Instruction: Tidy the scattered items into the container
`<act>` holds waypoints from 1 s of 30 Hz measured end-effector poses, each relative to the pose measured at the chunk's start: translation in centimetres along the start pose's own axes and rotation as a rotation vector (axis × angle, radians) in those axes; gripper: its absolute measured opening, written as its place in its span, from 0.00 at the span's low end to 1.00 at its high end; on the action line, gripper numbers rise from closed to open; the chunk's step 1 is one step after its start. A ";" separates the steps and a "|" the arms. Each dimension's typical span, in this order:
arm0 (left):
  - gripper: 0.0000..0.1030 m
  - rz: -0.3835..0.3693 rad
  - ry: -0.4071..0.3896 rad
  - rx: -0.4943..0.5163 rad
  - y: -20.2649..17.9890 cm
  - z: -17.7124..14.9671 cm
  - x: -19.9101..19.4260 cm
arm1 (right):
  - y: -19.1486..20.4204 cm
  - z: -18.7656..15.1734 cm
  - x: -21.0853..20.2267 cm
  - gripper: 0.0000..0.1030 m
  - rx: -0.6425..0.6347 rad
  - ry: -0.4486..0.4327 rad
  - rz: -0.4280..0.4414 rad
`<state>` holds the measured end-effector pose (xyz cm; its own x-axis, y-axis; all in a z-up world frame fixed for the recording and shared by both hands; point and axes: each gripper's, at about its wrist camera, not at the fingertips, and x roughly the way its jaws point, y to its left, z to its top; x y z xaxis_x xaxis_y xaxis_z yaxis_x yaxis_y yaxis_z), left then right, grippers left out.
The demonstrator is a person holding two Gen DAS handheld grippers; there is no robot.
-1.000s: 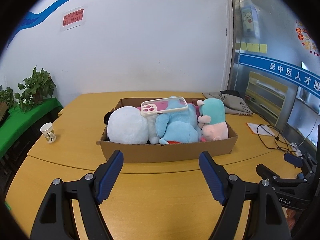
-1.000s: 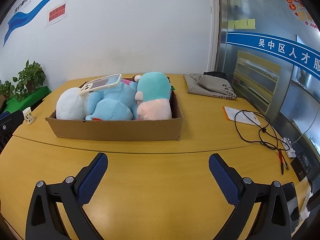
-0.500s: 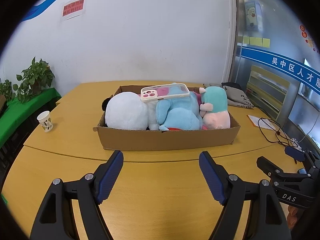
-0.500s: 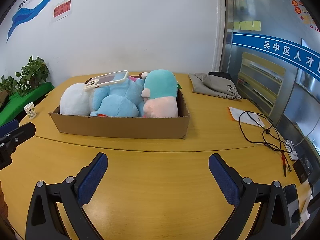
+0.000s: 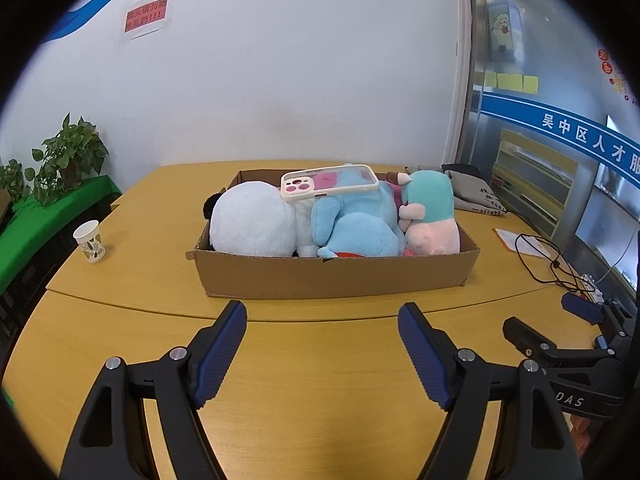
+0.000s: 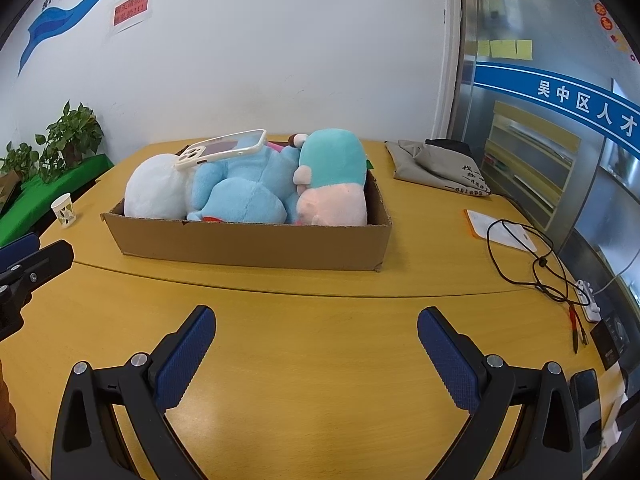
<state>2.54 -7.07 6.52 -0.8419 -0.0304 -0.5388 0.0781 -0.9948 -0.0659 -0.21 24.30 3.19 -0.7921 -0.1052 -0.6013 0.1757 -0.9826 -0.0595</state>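
Note:
A shallow cardboard box (image 5: 332, 276) (image 6: 248, 240) stands on the yellow table. In it lie a white plush (image 5: 252, 224) (image 6: 154, 192), a light blue plush (image 5: 356, 224) (image 6: 244, 188) and a teal-and-pink plush (image 5: 432, 216) (image 6: 332, 180). A phone in a cream case (image 5: 330, 182) (image 6: 222, 148) lies on top of the plushes. My left gripper (image 5: 322, 332) is open and empty, a little in front of the box. My right gripper (image 6: 316, 336) is open and empty, in front of the box's right half; it also shows in the left wrist view (image 5: 560, 328).
A paper cup (image 5: 90, 240) (image 6: 64, 210) stands at the table's left edge. A grey cloth bag (image 6: 436, 164) lies behind the box to the right. A black cable (image 6: 528, 256), a white card (image 6: 500, 230) and a power strip (image 6: 586, 296) lie at the right. Plants (image 5: 68, 156) stand at the left.
Both grippers have drawn back and risen a little, so the box sits lower and farther in each view. Both stay open. The box's contents have not moved.

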 end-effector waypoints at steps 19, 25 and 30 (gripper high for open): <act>0.76 0.008 0.039 0.023 -0.6 -0.5 0.6 | -0.2 -0.4 0.4 0.99 0.000 0.014 -0.003; 0.76 0.006 0.070 0.003 -0.4 -0.7 1.1 | -0.4 -0.5 0.7 0.99 0.000 0.020 -0.002; 0.76 0.015 0.068 0.010 -0.6 -0.8 1.2 | -0.4 -0.7 1.0 0.99 -0.003 0.025 0.000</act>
<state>1.95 -6.47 5.21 -0.8024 -0.0387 -0.5955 0.0844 -0.9952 -0.0490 -0.68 24.73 2.06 -0.7771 -0.1017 -0.6212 0.1778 -0.9821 -0.0617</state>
